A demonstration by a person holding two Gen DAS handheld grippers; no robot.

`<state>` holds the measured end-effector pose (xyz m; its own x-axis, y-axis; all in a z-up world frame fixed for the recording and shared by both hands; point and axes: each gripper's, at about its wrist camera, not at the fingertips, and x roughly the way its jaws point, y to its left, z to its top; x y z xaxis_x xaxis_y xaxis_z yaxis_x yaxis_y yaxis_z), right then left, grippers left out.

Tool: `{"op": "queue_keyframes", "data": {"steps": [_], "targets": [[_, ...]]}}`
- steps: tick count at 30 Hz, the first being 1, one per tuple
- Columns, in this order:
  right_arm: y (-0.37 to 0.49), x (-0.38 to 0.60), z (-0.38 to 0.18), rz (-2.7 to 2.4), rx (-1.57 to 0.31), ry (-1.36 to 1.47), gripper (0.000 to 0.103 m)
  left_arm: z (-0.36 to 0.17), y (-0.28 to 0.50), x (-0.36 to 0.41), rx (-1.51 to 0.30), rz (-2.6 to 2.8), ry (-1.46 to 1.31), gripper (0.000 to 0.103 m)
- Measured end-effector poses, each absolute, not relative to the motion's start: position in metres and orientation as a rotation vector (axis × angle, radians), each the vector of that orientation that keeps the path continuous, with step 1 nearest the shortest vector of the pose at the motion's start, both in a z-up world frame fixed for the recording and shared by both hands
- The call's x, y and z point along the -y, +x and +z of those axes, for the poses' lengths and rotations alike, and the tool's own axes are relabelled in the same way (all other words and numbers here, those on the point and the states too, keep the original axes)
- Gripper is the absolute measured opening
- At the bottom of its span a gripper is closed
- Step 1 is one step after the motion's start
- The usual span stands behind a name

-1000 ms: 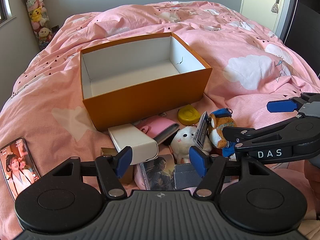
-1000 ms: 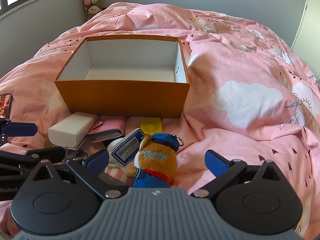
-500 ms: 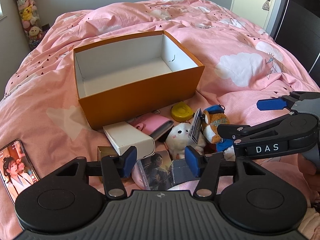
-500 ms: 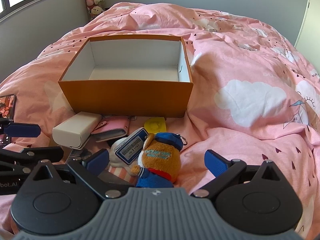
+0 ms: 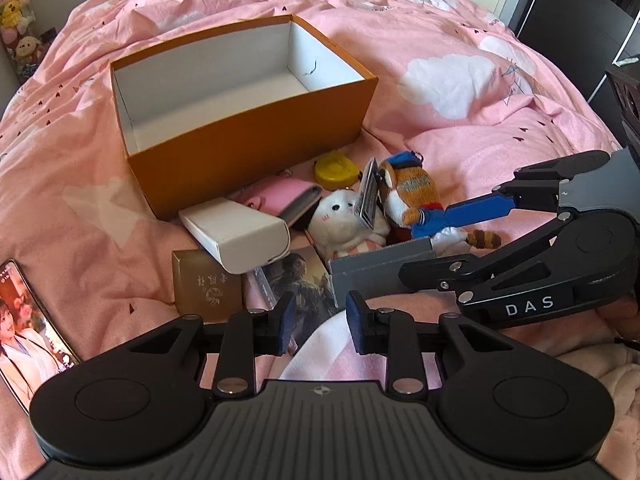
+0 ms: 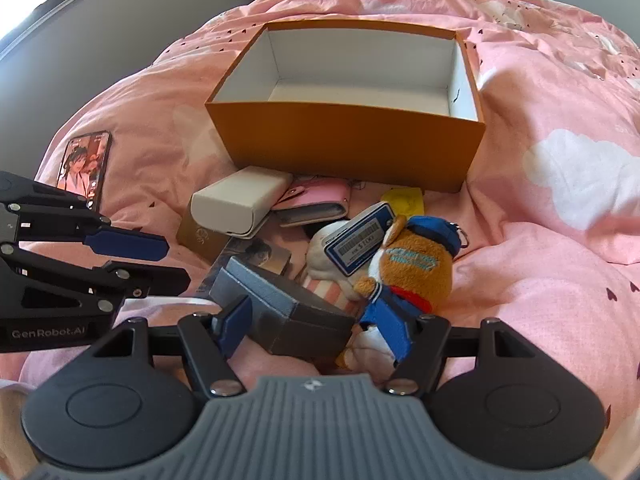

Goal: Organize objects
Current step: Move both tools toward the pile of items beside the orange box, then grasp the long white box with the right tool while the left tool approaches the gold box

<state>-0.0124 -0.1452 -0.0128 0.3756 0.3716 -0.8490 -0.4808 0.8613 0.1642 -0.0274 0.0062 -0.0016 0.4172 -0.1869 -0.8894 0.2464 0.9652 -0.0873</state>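
An empty orange box (image 5: 256, 148) (image 6: 352, 148) stands on the pink bed. In front of it lies a pile: a white case (image 5: 236, 232) (image 6: 240, 204), a pink wallet (image 5: 280, 196) (image 6: 312, 204), a yellow tape measure (image 5: 335, 165), a white plush (image 5: 340, 220), a brown bear plush (image 5: 408, 192) (image 6: 416, 268), a gold box (image 5: 208, 284), a photo card (image 5: 300, 280). My right gripper (image 6: 316, 328) is shut on a grey box (image 6: 284, 304) (image 5: 380, 268) at the pile's near edge. My left gripper (image 5: 318, 328) is narrowly open and empty, just short of the pile.
A phone (image 5: 28, 320) (image 6: 84, 164) with a lit screen lies on the bed at the left. The pink duvet (image 5: 460, 80) rises in folds to the right. A dark cabinet (image 5: 592, 8) stands at the far right.
My right gripper has moved in low and closed on the grey box. My left gripper's fingers have narrowed and it has tilted down toward the pile.
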Motion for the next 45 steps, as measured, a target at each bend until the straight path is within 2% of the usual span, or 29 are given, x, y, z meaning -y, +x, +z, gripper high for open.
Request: {"op": "queue_keyframes", "data": {"steps": [8,17,26,31,38,45], "targets": [[-0.005,0.135,-0.023,0.609,-1.089,-0.252,0.079,-0.02,-0.021,-0.009,-1.17,-0.286,0.029,0.032],[0.016,0.123,-0.018,0.611,-1.054,-0.32,0.079,-0.019,-0.008,-0.027,-1.153,-0.2,-0.01,0.034],[0.053,0.098,-0.023,0.621,-1.055,-0.392,0.078,-0.033,0.019,-0.057,-1.183,-0.066,0.028,0.052],[0.077,0.078,-0.028,0.659,-1.075,-0.411,0.078,-0.049,0.029,-0.061,-1.213,-0.097,0.044,0.073],[0.113,0.057,-0.027,0.723,-1.14,-0.367,0.078,-0.072,0.034,-0.052,-1.222,-0.062,0.17,0.077],[0.146,0.033,-0.042,0.769,-1.296,-0.209,0.078,-0.087,0.039,-0.044,-1.202,-0.015,0.204,0.079]]}}
